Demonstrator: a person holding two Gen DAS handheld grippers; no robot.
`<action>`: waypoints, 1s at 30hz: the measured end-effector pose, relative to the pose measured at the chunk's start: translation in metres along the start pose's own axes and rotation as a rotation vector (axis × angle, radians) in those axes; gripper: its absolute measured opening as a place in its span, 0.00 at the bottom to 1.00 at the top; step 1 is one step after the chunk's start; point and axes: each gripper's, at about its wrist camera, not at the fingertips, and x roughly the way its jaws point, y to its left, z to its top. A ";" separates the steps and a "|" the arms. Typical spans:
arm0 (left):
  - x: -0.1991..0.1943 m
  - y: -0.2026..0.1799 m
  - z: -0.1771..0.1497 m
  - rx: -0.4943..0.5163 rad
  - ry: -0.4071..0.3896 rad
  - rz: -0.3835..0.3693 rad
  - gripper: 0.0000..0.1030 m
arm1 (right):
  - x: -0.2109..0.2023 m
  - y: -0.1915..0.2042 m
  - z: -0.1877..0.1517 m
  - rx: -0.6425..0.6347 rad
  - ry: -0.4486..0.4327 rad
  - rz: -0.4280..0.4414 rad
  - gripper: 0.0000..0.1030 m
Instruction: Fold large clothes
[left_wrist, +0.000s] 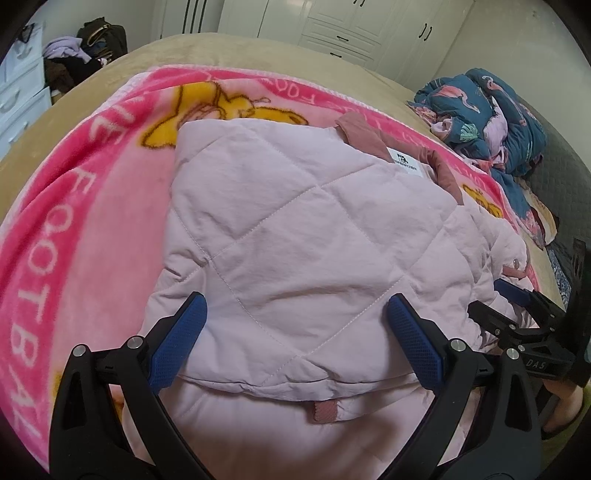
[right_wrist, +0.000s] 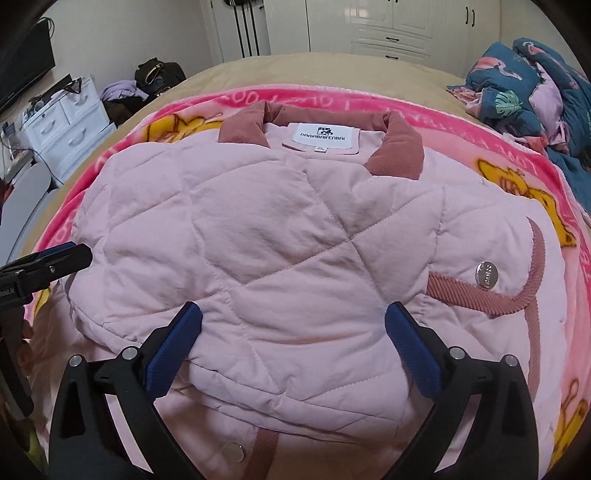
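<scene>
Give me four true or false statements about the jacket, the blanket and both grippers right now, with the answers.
1. The pink quilted jacket lies on a pink blanket. True.
2. The left gripper is clamped shut on a sleeve. False: its jaws stand open over the jacket.
3. The jacket's collar is a darker pink than its body. True.
4. The right gripper holds the collar. False: it is open, near the hem.
</scene>
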 end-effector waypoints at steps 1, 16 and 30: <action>0.000 0.000 0.000 -0.002 0.000 -0.001 0.89 | -0.002 0.000 0.000 0.006 -0.004 0.002 0.96; -0.009 -0.004 0.000 -0.002 0.002 0.000 0.89 | -0.031 -0.003 -0.009 0.077 -0.043 0.052 0.96; -0.027 -0.013 0.000 0.002 -0.008 -0.013 0.90 | -0.052 -0.009 -0.014 0.149 -0.068 0.114 0.96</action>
